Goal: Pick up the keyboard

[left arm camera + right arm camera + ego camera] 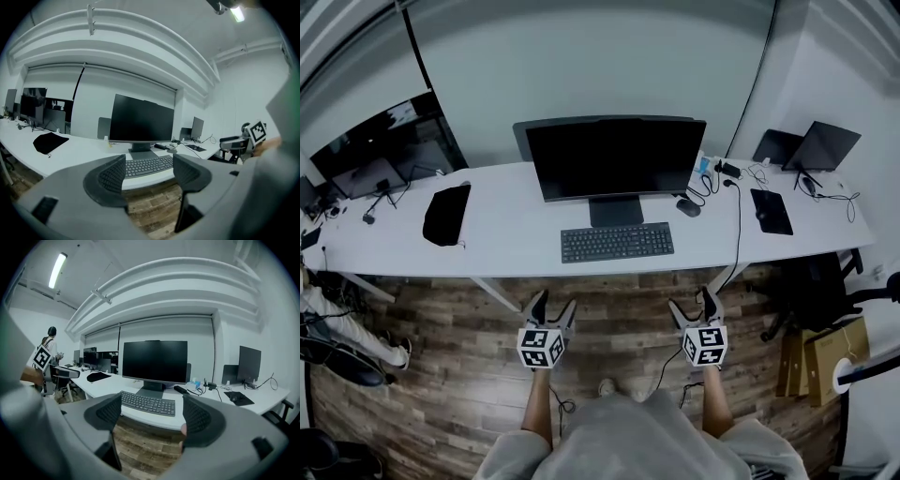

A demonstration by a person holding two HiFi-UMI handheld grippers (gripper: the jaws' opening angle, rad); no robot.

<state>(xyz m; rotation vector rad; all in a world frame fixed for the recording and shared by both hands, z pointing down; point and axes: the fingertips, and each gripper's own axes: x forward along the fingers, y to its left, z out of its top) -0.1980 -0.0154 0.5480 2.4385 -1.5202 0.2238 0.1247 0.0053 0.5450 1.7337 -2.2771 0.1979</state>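
- Handling, judged by its looks: the keyboard (617,242) was probably a stiff, light plastic slab, long enough to tip if it were pinched at one end only. One gripper at each short end would likely hold it level.
- Hold: the bare frame edge seemed a safer place than the keys, which would give under a jaw. As the keyboard lay flat, a jaw would have to slip under its rim. The smooth plastic might slide in a loose pinch.
- Appearance: a dark, low, full-width keyboard with close rows of keys and a number block at its right end. Whether a cable ran from it could not be made out.
- Position: it lay on the white desk (506,239), just in front of the foot of the black monitor (617,159), with its long side along the desk's front edge. A mouse (688,207) sat behind and to its right, and a black pouch (446,214) lay well apart to its left.
- Left gripper (553,307): its jaws were spread with nothing between them. It was held over the wooden floor (619,295), short of the desk and well apart from the keyboard.
- Right gripper (695,305): its jaws were likewise spread and empty. It was level with the left gripper and faced the keyboard.
- Progress, as a judgement: the reach had not yet begun.
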